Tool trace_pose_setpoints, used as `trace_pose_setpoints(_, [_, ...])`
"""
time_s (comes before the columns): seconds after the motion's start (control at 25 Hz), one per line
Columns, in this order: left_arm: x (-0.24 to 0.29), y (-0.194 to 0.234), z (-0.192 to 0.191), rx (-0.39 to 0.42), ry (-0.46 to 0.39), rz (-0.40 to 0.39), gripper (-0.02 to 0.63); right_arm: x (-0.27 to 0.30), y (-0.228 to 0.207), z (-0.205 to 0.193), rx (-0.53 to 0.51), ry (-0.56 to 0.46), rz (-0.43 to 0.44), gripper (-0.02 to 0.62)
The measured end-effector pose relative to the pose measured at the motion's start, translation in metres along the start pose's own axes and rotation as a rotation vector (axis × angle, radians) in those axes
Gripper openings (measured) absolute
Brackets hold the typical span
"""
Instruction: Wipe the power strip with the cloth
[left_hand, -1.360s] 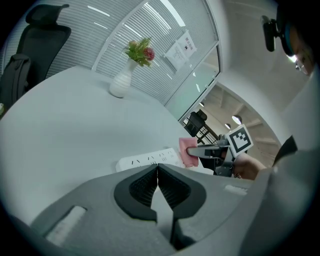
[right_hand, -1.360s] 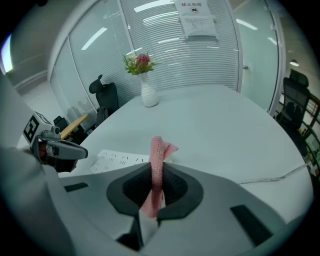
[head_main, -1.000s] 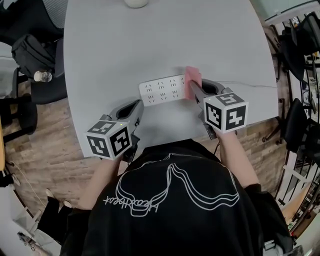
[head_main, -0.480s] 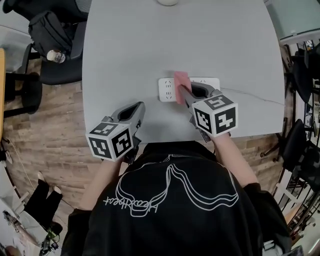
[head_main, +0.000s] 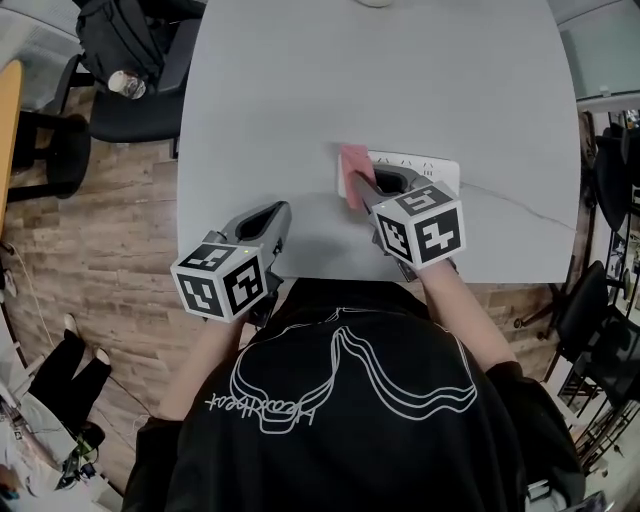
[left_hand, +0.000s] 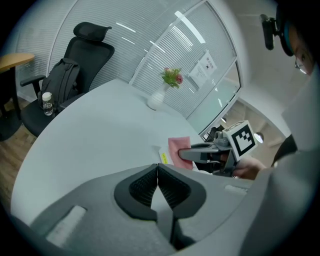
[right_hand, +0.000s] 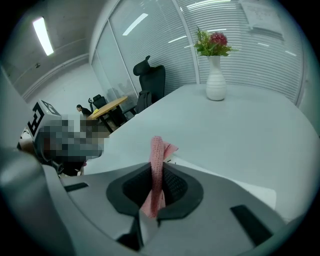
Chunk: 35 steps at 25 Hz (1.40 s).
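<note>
A white power strip (head_main: 428, 168) lies on the grey table (head_main: 300, 100), its left part hidden under the pink cloth (head_main: 355, 176). My right gripper (head_main: 362, 190) is shut on that cloth and holds it on the strip's left end; the cloth stands as a folded pink edge (right_hand: 157, 165) between the jaws in the right gripper view. My left gripper (head_main: 277, 222) rests at the table's near edge, shut and holding nothing, left of the strip. From the left gripper view the cloth (left_hand: 179, 150) and the strip's end (left_hand: 164, 156) lie ahead to the right.
A thin cable (head_main: 520, 205) runs right from the strip. A white vase (right_hand: 217, 82) with flowers stands at the table's far side. A black office chair (head_main: 130, 90) with a bag and a bottle is off the table's left. More chairs stand at the right.
The right gripper with the cloth has slid left along the power strip, from its right end to its left end. The left gripper has stayed put.
</note>
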<state>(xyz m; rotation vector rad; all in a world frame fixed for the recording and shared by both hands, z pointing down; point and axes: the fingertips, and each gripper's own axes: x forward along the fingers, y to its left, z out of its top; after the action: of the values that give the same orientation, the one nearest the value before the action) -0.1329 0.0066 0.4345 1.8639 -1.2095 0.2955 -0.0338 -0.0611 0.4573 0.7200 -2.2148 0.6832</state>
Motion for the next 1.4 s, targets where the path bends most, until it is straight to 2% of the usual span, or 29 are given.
trace_pose_setpoints(0.52, [-0.005,0.018,-0.008,-0.034,0.0,0.019,0.014,0.018,0.003,-0.005,-0.012,0.04,-0.002,0.04])
trace_pose_setpoints(1.4, [0.018,0.002,-0.007,0.007,0.049,-0.03,0.014,0.0,-0.022,-0.017,0.057,0.022,-0.048,0.04])
